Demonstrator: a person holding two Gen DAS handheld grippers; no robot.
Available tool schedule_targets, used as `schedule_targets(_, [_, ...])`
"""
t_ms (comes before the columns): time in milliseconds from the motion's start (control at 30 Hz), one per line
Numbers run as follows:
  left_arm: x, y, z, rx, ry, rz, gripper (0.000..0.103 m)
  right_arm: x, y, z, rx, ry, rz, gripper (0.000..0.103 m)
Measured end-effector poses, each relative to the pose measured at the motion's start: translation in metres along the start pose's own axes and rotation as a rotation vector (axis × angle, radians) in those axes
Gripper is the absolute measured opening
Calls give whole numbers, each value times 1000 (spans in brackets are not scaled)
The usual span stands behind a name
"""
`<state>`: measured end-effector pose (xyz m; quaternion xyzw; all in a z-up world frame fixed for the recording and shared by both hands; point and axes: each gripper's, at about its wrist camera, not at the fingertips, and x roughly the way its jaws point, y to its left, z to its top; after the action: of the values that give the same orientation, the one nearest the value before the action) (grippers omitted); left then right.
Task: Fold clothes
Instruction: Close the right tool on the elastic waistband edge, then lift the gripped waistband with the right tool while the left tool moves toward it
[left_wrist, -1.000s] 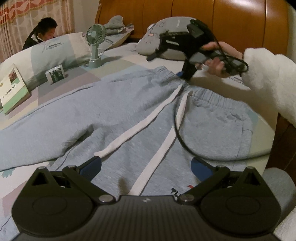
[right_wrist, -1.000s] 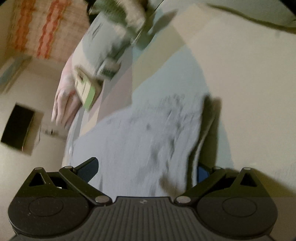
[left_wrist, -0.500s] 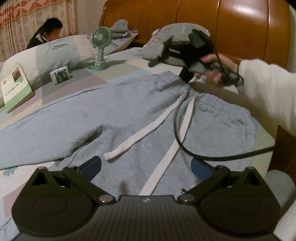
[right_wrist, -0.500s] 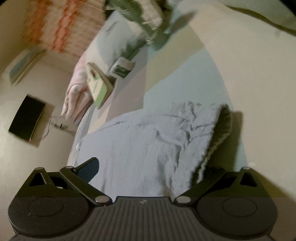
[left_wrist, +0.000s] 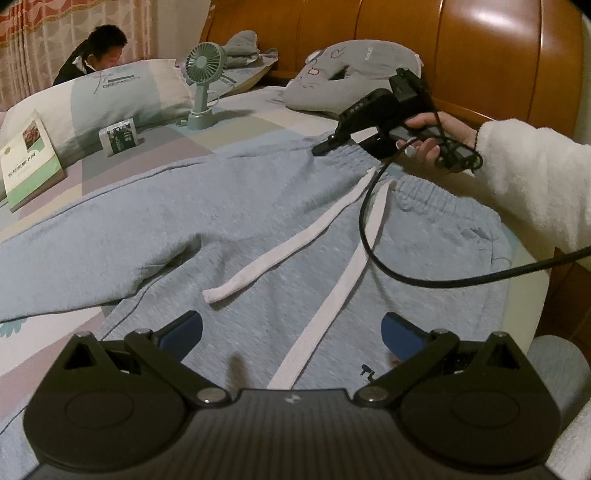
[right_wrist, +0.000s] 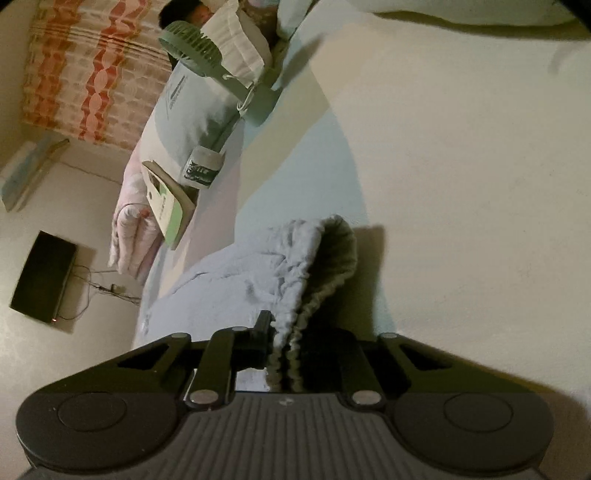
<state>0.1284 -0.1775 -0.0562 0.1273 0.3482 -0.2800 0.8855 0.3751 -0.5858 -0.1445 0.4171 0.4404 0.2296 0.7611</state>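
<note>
A green-covered book (left_wrist: 27, 162) leans against a pillow (left_wrist: 92, 99) at the far left of the bed (left_wrist: 236, 125), with a small printed packet (left_wrist: 120, 136) just beside it and a green desk fan (left_wrist: 203, 88) standing a little further along. The grey sweatpants (left_wrist: 184, 214) lie spread flat across the bed, one leg running off to the left, the waistband toward the wooden headboard (left_wrist: 443, 48), and the two white drawstrings (left_wrist: 280, 251) trailing loose over the front. The left gripper (left_wrist: 291, 332) hangs over the near part of the sweatpants with its blue pads wide apart and nothing between them. A grey cushion (left_wrist: 351, 77) rests against the headboard. To the right, a hand (left_wrist: 436, 136) in a white fleecy sleeve (left_wrist: 528, 184) holds the right gripper (left_wrist: 321, 149) down at the waistband's far edge, a black cable (left_wrist: 406, 273) looping from it over the cloth. In the right wrist view its jaws are closing, nearly together, with the gathered elastic edge of the waistband (right_wrist: 295, 332) pinched between them; the cloth bunches up just ahead of the fingers.
</note>
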Motion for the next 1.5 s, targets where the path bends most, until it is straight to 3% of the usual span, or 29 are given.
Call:
schedule_targets(167, [3, 1, -2, 4, 9, 8, 102, 3, 5, 4, -22, 13, 2, 26])
schedule_targets(433, [5, -1, -4, 7, 15, 9, 102, 9, 5, 9, -11, -17, 5, 25])
schedule_targets(600, [6, -1, -4, 4, 19, 12, 102, 7, 14, -2, -84, -52, -56, 17])
schedule_targets(767, [1, 1, -1, 3, 11, 15, 102, -1, 39, -10, -189, -82, -137, 18])
schedule_targets(933, [-10, 1, 2, 6, -3, 21, 102, -18, 81, -20, -318, -104, -151, 18])
schedule_targets(1133, [-27, 6, 5, 23, -15, 18, 102, -28, 136, -53, -519, -95, -234, 18])
schedule_targets(1333, [-27, 30, 3, 58, 25, 84, 102, -26, 174, -96, -706, -92, -307, 18])
schedule_targets(1500, [-7, 58, 19, 119, 53, 140, 102, -24, 186, -117, -789, -75, -326, 18])
